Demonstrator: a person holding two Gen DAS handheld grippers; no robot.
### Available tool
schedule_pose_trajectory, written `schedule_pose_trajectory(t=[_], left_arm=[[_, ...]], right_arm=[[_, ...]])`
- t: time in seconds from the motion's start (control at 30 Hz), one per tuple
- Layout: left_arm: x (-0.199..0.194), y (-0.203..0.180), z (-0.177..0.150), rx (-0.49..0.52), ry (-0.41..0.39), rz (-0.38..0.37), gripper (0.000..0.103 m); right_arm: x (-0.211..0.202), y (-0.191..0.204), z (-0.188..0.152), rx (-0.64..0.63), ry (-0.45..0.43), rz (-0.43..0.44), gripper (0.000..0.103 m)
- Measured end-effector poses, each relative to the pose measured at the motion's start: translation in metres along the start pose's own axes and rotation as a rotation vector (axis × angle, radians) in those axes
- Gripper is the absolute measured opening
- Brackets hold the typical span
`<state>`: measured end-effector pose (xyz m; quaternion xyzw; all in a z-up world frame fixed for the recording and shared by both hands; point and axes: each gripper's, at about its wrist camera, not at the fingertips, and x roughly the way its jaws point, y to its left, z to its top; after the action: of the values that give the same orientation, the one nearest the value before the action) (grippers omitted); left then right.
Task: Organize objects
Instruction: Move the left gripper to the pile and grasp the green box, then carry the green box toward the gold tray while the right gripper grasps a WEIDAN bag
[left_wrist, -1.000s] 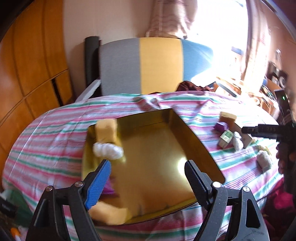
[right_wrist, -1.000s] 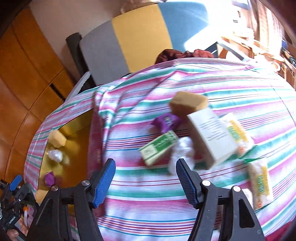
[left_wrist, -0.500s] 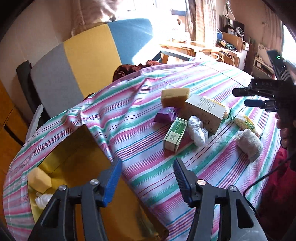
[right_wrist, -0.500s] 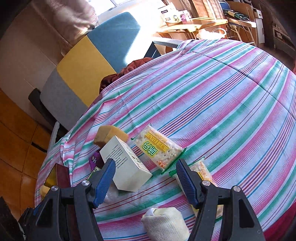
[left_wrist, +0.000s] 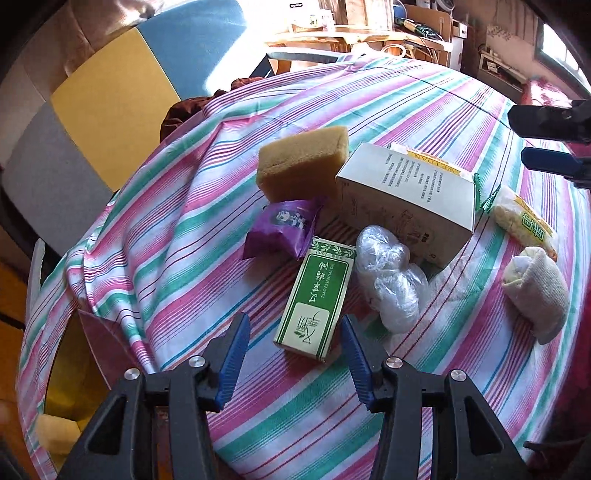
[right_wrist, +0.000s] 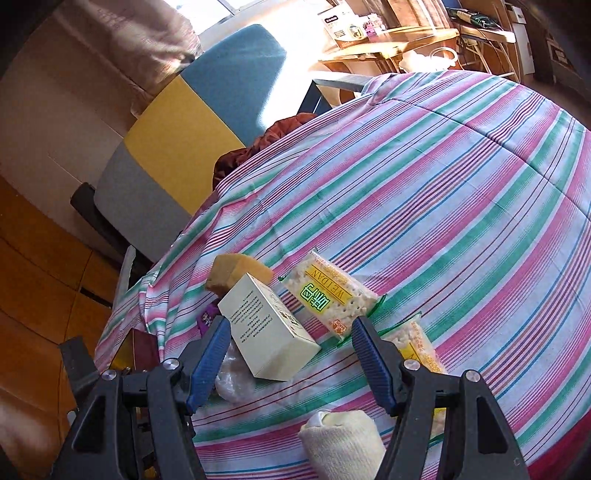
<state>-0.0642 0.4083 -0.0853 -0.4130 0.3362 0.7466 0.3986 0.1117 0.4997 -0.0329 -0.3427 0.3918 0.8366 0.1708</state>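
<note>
Just ahead of the left gripper lies the green box, flat on the striped desk, its near end roughly between the fingers. The fingers have just been closing but stand apart, no pad touching the box, likely narrowed to fit its short side. Around the green box: purple packet touching its far end, crumpled plastic bag just beside it, white carton beyond, sponge behind the packet, rolled cloth well apart. The crowding leaves little room on the bag side; the cloth side nearer the desk edge is free. A gold box sits past the green box's open side, probably the drop target. The right gripper hangs with fingers spread, empty, over the carton and snack pack.
</note>
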Motion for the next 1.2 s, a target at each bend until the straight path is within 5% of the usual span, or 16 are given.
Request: schedule_pose_trajectory(t=[0.13,0.17,0.23,0.7,0.9,1.2], left_arm=[[0.009,-0.003,0.006,-0.001,-0.002,-0.041,0.049],[0.010,-0.004,0.006,-0.009,-0.002,-0.050,0.036],[0.010,-0.004,0.004,-0.046,-0.006,-0.077,0.031],[-0.064,-0.021,-0.061,-0.171,-0.121,-0.125,0.031],[-0.091,-0.019,-0.087,-0.202,-0.152,-0.144,0.031],[-0.123,-0.002,-0.119,-0.270,-0.198,-0.142,0.031]], right_arm=[[-0.001,-0.002,0.002,0.003,-0.004,-0.005,0.069],[-0.001,-0.003,0.002,0.002,-0.004,-0.009,0.069],[-0.004,-0.006,0.004,0.005,-0.020,-0.020,0.069],[-0.005,-0.023,0.008,0.029,-0.016,-0.096,0.069],[0.016,-0.041,0.002,-0.007,0.125,-0.253,0.069],[0.038,-0.032,-0.012,-0.122,0.223,-0.347,0.069]])
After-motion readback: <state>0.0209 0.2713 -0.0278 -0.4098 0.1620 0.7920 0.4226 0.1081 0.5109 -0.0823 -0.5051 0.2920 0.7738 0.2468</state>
